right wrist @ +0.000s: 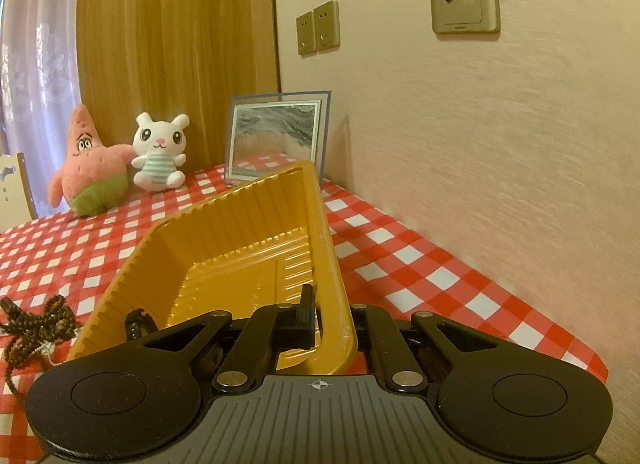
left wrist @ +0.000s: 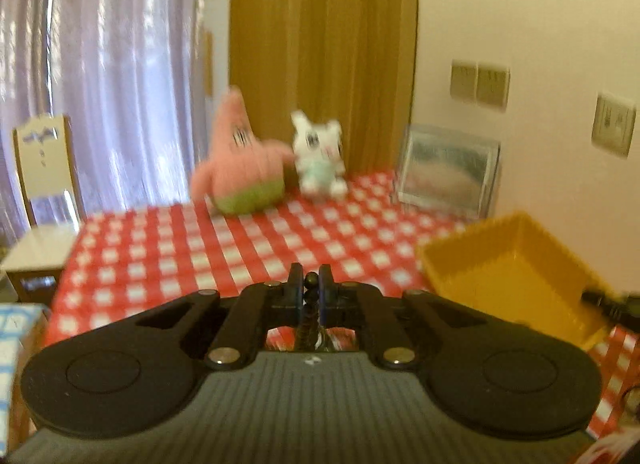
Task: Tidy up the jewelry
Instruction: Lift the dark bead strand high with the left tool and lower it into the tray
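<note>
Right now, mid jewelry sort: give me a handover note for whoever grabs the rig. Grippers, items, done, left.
Left gripper: shut on a dark beaded strand, held above the checked tablecloth; the strand hangs down between the fingers.
Right gripper: shut on the near rim of the yellow tray, holding it tilted.
Tray: one dark band-like piece at its near left corner; otherwise looks bare.
On the cloth left of the tray: a tangled pile of brown beaded strands.
Done: one piece in, one strand picked up.
Left: probably drop the held strand in the tray, then clear the pile.
</note>
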